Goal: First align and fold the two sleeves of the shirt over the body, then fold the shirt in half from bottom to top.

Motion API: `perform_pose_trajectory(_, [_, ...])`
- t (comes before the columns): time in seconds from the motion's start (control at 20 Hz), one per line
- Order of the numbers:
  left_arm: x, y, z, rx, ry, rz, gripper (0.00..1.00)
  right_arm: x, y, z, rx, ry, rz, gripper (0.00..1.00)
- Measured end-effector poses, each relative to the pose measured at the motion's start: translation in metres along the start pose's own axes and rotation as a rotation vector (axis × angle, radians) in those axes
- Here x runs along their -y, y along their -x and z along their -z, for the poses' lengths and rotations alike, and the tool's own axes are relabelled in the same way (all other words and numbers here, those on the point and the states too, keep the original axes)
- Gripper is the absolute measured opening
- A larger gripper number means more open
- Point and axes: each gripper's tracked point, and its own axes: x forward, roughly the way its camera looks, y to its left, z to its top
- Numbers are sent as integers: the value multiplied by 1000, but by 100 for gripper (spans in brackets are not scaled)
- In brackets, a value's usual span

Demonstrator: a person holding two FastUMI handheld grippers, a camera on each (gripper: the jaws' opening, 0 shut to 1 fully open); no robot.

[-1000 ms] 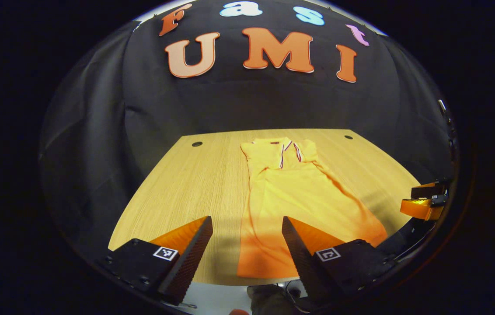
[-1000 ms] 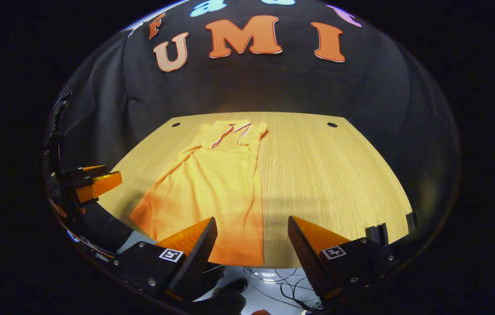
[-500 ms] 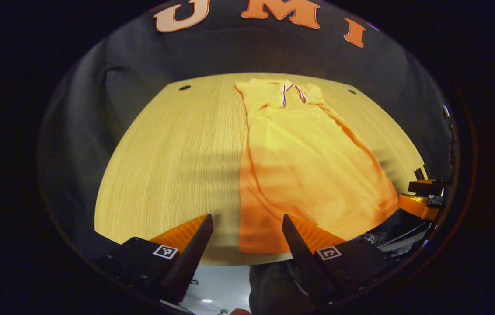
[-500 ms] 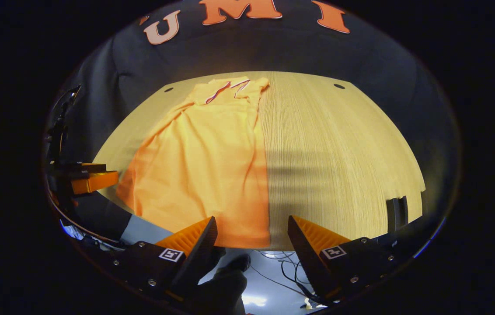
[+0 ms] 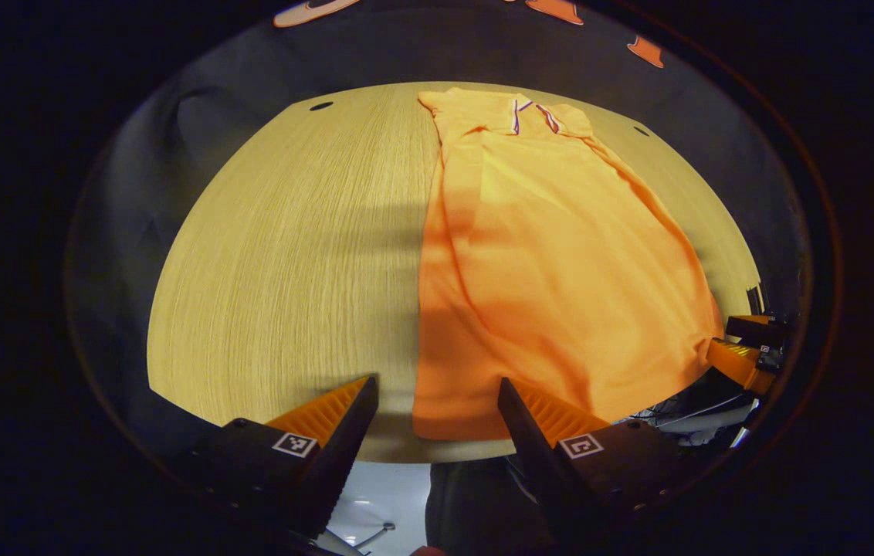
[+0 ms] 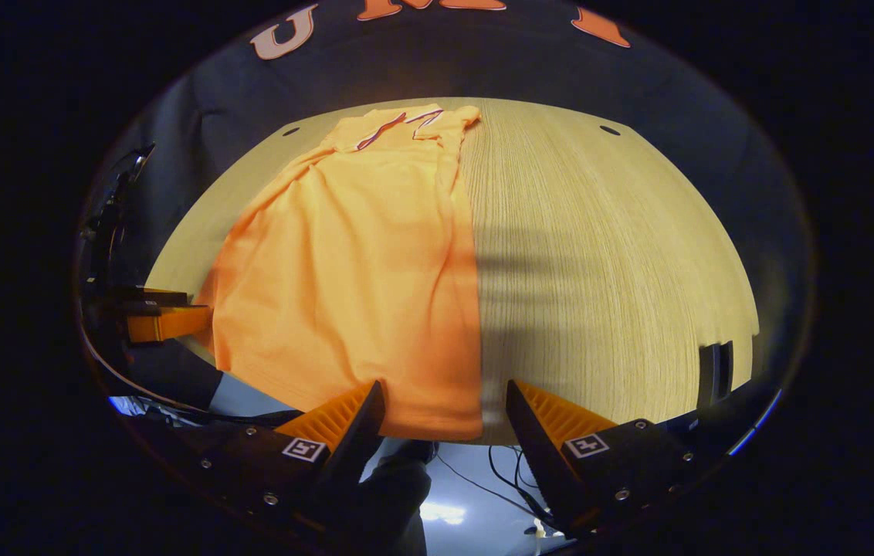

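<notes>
An orange polo shirt (image 5: pixel 553 255) lies flat on the wooden table (image 5: pixel 282 255), collar at the far edge, hem at the near edge, both sleeves folded in over the body. In the left gripper view my left gripper (image 5: pixel 437 386) is open, its fingers straddling the shirt's near left hem corner from above. In the right gripper view the shirt (image 6: pixel 360 255) shows again, and my right gripper (image 6: pixel 445 390) is open over the near right hem corner. Each view shows the other gripper at its side edge: the right gripper (image 5: pixel 746 351) and the left gripper (image 6: pixel 155 313).
The table's near edge (image 6: pixel 607 421) runs just ahead of the fingers, with cables and floor below it. Two small round holes (image 6: pixel 609 130) sit near the table's far corners. A dark clamp (image 6: pixel 715 371) grips the table edge at the right. Bare wood flanks the shirt.
Both grippers have moved forward and tilted down over the table; the shirt's hem now lies between each pair of fingers. The shirt itself has not moved.
</notes>
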Motion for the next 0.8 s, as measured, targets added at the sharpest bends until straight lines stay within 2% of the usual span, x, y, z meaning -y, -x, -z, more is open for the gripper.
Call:
perform_pose_trajectory(0.15, [4,2,0,13,-16,6,98,6,-6,-1,-1,24,27,93])
perform_pose_trajectory(0.2, [7,1,-1,22,-22,12,98,9,-7,-1,6,37,44,87])
perform_pose_trajectory(0.25, [10,0,-1,26,-25,13,92,7,-6,-1,4,30,35,83])
perform_pose_trajectory(0.3, [15,1,-1,30,-33,21,85,3,-7,-2,7,32,22,69])
perform_pose_trajectory(0.35, [22,-1,-2,31,-49,38,72,9,-7,-4,21,15,46,61])
perform_pose_trajectory(0.4, [31,0,-5,45,-61,60,63,6,-7,-5,35,-7,35,28])
perform_pose_trajectory(0.45, [32,0,-8,51,-66,52,36,3,-7,-6,33,-18,11,19])
perform_pose_trajectory(0.5, [34,-4,-9,58,-88,51,8,-4,-7,-5,21,-41,-28,17])
perform_pose_trajectory(0.55, [34,1,-8,54,-92,58,8,-7,-4,-7,19,-75,-41,17])
perform_pose_trajectory(0.6, [35,0,-8,54,-85,67,7,-7,-8,-11,39,-103,-60,3])
perform_pose_trajectory(0.65, [35,-4,-9,64,-64,73,7,-17,-6,-6,16,-102,-106,3])
perform_pose_trajectory(0.7, [32,0,-17,90,-38,75,5,-19,-7,-10,41,-106,-98,2])
perform_pose_trajectory(0.8, [34,2,-18,89,-13,99,1,-23,-2,-15,52,-101,-136,2])
